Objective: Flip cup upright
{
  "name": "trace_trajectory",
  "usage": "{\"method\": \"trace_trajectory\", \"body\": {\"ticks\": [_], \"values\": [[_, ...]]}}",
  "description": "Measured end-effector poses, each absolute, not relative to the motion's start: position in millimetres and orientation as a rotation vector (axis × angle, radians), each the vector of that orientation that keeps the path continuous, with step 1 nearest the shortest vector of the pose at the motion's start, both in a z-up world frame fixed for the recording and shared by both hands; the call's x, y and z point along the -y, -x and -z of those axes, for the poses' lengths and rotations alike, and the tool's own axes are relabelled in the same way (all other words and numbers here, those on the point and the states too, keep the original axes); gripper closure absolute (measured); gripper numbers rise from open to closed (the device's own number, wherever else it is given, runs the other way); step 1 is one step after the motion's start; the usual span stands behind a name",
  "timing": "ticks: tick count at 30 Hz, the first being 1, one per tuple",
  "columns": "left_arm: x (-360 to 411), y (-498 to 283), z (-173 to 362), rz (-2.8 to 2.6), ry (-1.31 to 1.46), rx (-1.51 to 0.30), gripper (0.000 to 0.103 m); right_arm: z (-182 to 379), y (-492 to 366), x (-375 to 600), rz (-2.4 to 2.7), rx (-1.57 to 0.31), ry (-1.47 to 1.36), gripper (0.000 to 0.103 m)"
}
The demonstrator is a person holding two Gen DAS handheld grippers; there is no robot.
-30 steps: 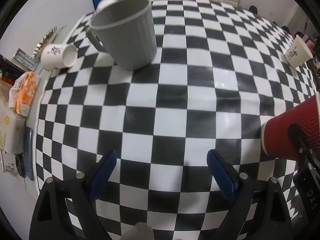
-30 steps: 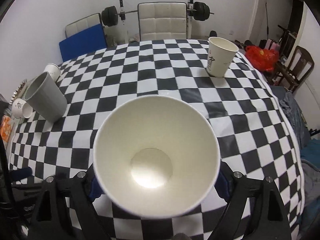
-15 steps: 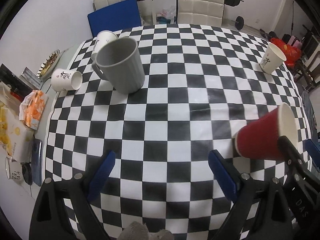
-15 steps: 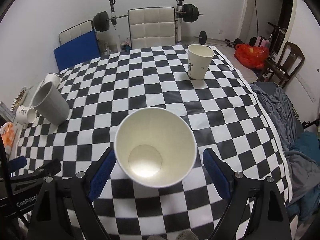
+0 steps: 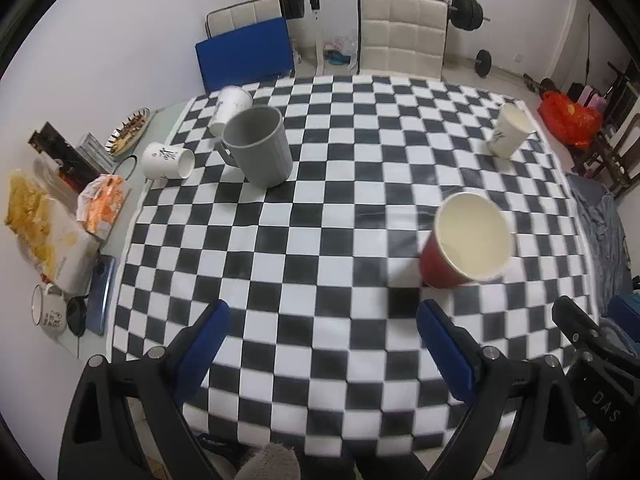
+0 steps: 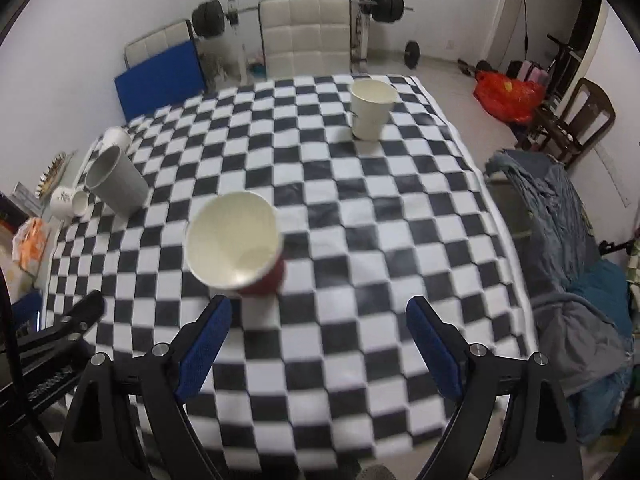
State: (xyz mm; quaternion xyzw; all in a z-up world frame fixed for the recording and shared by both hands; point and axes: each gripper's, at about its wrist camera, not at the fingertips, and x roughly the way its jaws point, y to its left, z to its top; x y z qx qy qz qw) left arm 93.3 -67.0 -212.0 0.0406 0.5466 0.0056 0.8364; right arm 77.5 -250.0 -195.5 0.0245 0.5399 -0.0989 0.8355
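Note:
The red paper cup (image 5: 464,240) with a white inside stands upright, mouth up, on the checkered tablecloth (image 5: 320,208). It also shows in the right wrist view (image 6: 240,240). My right gripper (image 6: 318,332) is open and empty, pulled back from the cup, which sits ahead and to the left of its fingers. My left gripper (image 5: 320,340) is open and empty above the near part of the table, with the cup ahead on its right. Part of the right gripper's black body (image 5: 588,344) shows at the right edge of the left wrist view.
A grey mug (image 5: 258,146) stands at the left with two white cups (image 5: 168,160) lying beside it. A white paper cup (image 5: 508,130) stands at the far right. Snack packets, a phone and a mug (image 5: 48,308) lie past the left table edge. Chairs stand behind.
My right gripper has opened, let go of the red cup and drawn back; the cup now stands upright on the table. My left gripper has also pulled back and up.

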Motion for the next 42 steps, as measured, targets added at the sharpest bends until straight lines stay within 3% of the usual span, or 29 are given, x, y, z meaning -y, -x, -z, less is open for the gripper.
{"method": "trace_trajectory", "body": {"ticks": [10, 23, 42], "values": [[86.9, -22.7, 120.2, 0.035, -0.084, -1.053, 0.008, 86.4, -3.7, 258.0, 0.179, -1.081, -0.012, 0.013], [83.6, 29.6, 39.5, 0.052, -0.018, -0.921, 0.008, -25.4, 64.8, 257.9, 0.187, -0.941, -0.003, 0.013], [82.1, 47.6, 14.3, 0.028, -0.002, -0.863, 0.008, -63.3, 82.9, 253.3, 0.183, -0.889, 0.01, 0.013]]}}
